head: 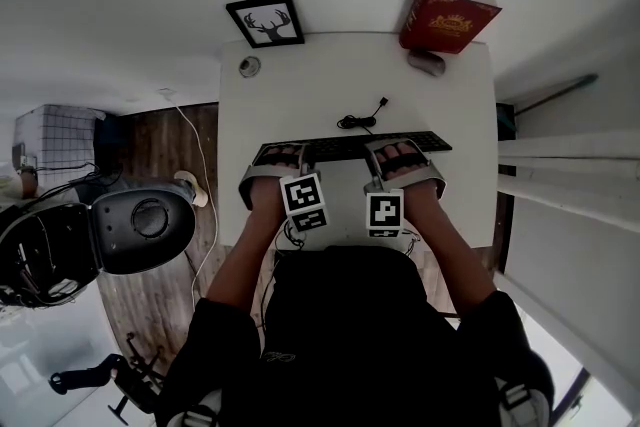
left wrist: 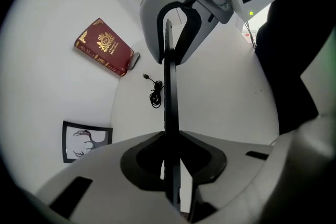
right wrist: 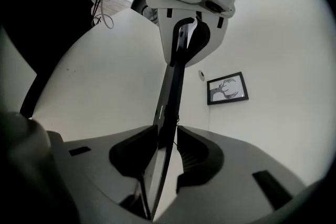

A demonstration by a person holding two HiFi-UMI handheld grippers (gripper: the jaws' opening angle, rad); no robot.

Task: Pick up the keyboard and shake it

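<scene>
On the white surface (head: 300, 95), toward its six o'clock edge, one black keyboard (head: 350, 147) runs crosswise with each end inside a claw. The left claw (head: 283, 158) pinches the nine o'clock end. The right claw (head: 402, 158) stands spread around the three o'clock end, with a gap beside one pad. The grasp looks only half made; I cannot tell whether the keyboard is clear of the surface, and the shake seems still to do. There are two claws, one red book (head: 450, 13) at one o'clock, one framed deer picture (head: 266, 21) at eleven, and one coiled cable (head: 360, 120).
</scene>
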